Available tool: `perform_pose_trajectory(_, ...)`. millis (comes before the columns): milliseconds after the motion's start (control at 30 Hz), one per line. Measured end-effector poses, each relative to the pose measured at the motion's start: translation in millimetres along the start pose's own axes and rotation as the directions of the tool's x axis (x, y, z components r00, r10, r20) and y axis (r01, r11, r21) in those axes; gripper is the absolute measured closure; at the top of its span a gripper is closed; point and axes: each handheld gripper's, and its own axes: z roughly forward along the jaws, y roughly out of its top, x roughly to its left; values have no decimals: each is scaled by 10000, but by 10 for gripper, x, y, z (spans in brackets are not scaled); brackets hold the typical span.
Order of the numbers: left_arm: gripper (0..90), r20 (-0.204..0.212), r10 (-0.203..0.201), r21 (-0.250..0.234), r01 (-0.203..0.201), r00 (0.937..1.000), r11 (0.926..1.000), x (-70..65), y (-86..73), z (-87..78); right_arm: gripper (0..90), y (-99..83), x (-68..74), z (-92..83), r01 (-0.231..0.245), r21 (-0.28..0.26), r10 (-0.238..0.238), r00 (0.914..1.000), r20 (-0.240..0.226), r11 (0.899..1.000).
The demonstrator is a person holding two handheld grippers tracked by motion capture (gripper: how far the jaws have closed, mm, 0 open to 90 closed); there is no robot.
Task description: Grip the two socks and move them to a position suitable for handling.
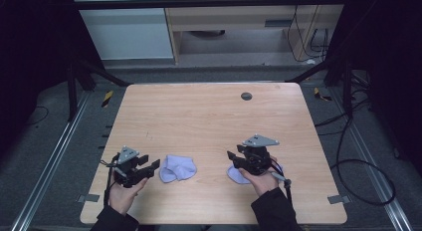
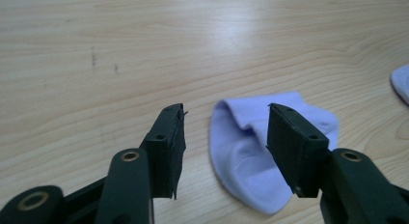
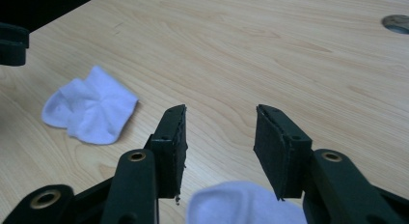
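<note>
Two pale lilac socks lie near the front of the wooden table [image 1: 209, 116]. One crumpled sock [image 1: 177, 168] [image 2: 246, 156] [image 3: 91, 108] sits just right of my left gripper [image 1: 152, 166] [image 2: 225, 122], whose jaws stand open and point at it without touching. The other sock [image 1: 237, 175] [image 3: 241, 204] lies partly hidden under my right gripper [image 1: 238, 153] [image 3: 221, 122], which hovers above it with open jaws and nothing between them. An edge of this sock [image 2: 401, 81] shows at the right of the left gripper view. A tip of the left gripper [image 3: 12, 40] shows in the right gripper view.
A round grey cable hole [image 1: 246, 96] [image 3: 396, 23] sits near the table's far edge. Dark frame posts and floor rails flank the table, with black cables [image 1: 363, 166] looped on the floor to the right.
</note>
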Motion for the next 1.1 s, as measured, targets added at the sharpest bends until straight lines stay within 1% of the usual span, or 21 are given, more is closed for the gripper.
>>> perform_pose_trajectory(33,494,-131,-17,91,18,9999,10000,32,-37,-7,558,28,65,56,126,64,-125,9998,-142,9999)
perform_pose_trajectory(67,502,-131,-17,91,18,9999,10000,32,-37,-7,558,28,65,56,126,64,-125,9998,-142,9999)
perform_pose_trajectory(100,509,-156,-39,239,43,9999,9997,45,-78,2,563,54,141,119,215,121,-210,9992,-341,9997)
perform_pose_trajectory(167,519,-162,1,360,5,9999,9994,45,-100,16,568,60,164,144,288,127,-282,9987,-427,9995)
perform_pose_trajectory(233,531,-129,84,549,-77,9999,9985,35,-128,48,576,73,264,251,454,290,-436,9972,-603,9985)
perform_pose_trajectory(267,535,-129,84,549,-77,9999,9985,35,-128,48,576,73,264,251,454,290,-436,9972,-603,9985)
perform_pose_trajectory(367,540,-134,153,684,-143,9998,9976,17,-156,85,586,75,397,403,724,481,-680,9939,-864,9962)
perform_pose_trajectory(400,542,-134,153,684,-143,9998,9976,17,-156,85,586,75,397,403,724,481,-680,9939,-864,9962)
perform_pose_trajectory(433,543,-185,196,864,-180,9996,9961,7,-178,117,592,72,470,481,847,590,-786,9920,-991,9947)
perform_pose_trajectory(500,544,-189,255,1012,-235,9995,9946,-9,-195,151,597,67,550,560,1001,691,-918,9891,-1150,9926)
perform_pose_trajectory(533,544,-189,255,1012,-235,9995,9946,-9,-195,151,597,67,550,560,1001,691,-918,9891,-1150,9926)
perform_pose_trajectory(567,543,-197,290,1055,-268,9994,9941,-22,-203,179,602,62,632,637,1183,801,-1073,9857,-1298,9897)
perform_pose_trajectory(600,542,-197,290,1055,-268,9994,9941,-22,-203,179,602,62,632,637,1183,801,-1073,9857,-1298,9897)
perform_pose_trajectory(633,542,-197,328,1115,-304,9993,9933,-33,-212,205,605,56,713,710,1282,893,-1141,9824,-1476,9877)
perform_pose_trajectory(667,540,-197,328,1115,-304,9993,9933,-33,-212,205,605,56,713,710,1282,893,-1141,9824,-1476,9877)
perform_pose_trajectory(700,538,-217,404,1231,-374,9989,9917,-46,-226,235,608,46,791,777,1379,965,-1207,9788,-1654,9857)
perform_pose_trajectory(733,536,-217,404,1231,-374,9989,9917,-46,-226,235,608,46,791,777,1379,965,-1207,9788,-1654,9857)
perform_pose_trajectory(833,530,-257,502,1396,-462,9984,9891,-64,-250,288,608,11,919,907,1542,1093,-1312,9725,-1926,9820)
perform_pose_trajectory(867,529,-257,502,1396,-462,9984,9891,-64,-250,288,608,11,919,907,1542,1093,-1312,9725,-1926,9820)
perform_pose_trajectory(967,525,-261,545,1435,-502,9982,9884,-68,-257,320,607,-32,1025,1012,1852,1265,-1562,9652,-2100,9745)
perform_pose_trajectory(1100,527,-174,576,1556,-542,9982,9863,-81,-264,344,606,-64,1100,1092,1955,1462,-1593,9606,-2279,9698)
